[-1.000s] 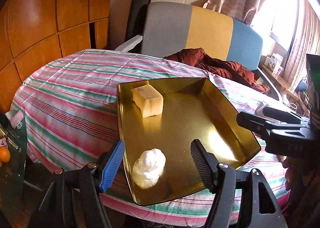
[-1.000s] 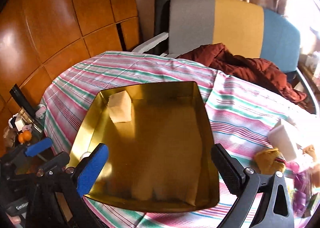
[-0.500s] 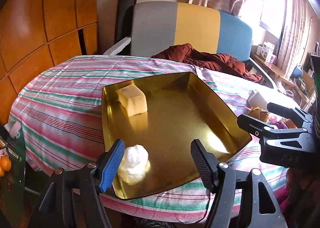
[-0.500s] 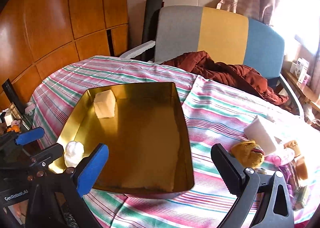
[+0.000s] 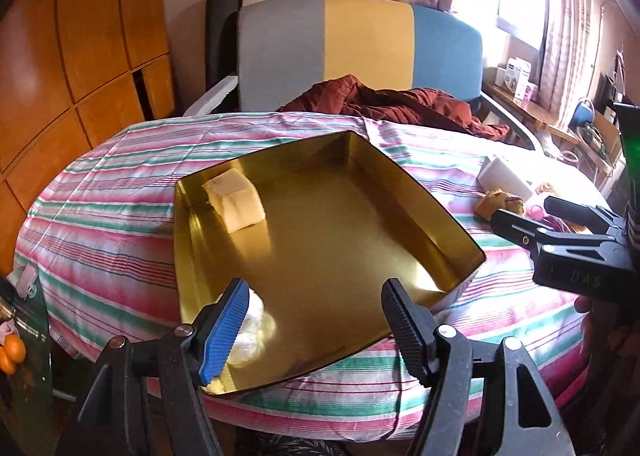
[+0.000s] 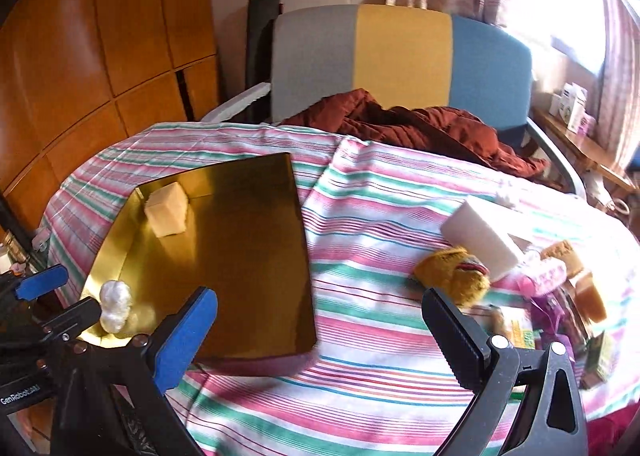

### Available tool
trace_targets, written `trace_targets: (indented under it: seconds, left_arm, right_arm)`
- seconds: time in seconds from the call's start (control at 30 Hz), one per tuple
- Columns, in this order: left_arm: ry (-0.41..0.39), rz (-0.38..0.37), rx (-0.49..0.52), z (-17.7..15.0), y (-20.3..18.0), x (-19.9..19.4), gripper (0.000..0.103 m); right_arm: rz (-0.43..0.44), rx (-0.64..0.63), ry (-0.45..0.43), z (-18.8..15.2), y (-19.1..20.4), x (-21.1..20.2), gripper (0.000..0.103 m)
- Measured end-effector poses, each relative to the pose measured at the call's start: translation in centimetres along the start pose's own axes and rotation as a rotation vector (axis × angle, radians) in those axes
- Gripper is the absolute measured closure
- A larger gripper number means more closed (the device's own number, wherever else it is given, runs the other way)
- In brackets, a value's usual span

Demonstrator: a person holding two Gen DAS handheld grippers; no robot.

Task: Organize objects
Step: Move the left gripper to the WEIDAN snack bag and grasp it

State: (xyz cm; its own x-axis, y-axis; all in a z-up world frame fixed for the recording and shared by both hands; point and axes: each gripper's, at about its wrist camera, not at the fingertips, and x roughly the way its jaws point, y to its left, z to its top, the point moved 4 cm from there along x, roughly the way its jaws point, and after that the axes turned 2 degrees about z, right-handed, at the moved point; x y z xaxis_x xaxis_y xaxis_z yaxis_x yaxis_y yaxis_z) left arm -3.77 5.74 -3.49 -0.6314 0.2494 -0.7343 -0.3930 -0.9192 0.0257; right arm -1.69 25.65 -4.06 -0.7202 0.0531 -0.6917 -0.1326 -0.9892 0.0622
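Two tools are hanging open and empty: your right tool (image 6: 320,340) is nearing the cluttered pile at right, risking nudging the plush toy (image 6: 454,270) against the white block (image 6: 480,238); left tool (image 5: 312,328) over the gold tray (image 5: 320,240).

Not much to read here tbh. The left tongs (image 6: 52,292) have "GenRobot.AI" printed in white along the black body, down at the bottom-left corner of the right wrist view. The right tongs (image 5: 560,216) show faint raised letters on their black housing in the left wrist view, looks like "DAS". The boxes (image 5: 516,76) on the shelf by the window have print on them, but it's too small and washed out to make out.
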Motion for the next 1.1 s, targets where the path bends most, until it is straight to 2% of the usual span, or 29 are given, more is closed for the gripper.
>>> trace_targets:
  seconds: [0.33,0.63,0.77,0.97,1.1]
  left_arm:
    - [0.018,-0.052,0.077,0.1,-3.3,0.6,0.033]
    - [0.028,-0.088,0.129,0.4,-5.7,1.2,0.033]
    - [0.023,-0.15,0.166,1.0,-7.5,1.2,0.033]
    - [0.045,-0.263,0.235,1.4,-12.0,1.6,0.033]
    - [0.081,-0.336,0.295,1.3,-15.7,2.3,0.033]
  right_arm:
    - [-0.1,0.118,0.024,-1.2,-6.8,-0.9,0.0]
    - [-0.222,0.226,-0.008,-0.6,-15.1,-3.5,0.0]
    - [-0.274,0.272,-0.033,-0.5,-19.0,-4.4,0.0]
    - [-0.341,0.441,-0.1,-1.7,-25.9,-6.3,0.0]
    - [-0.312,0.663,-0.128,-3.7,-29.8,-6.8,0.0]
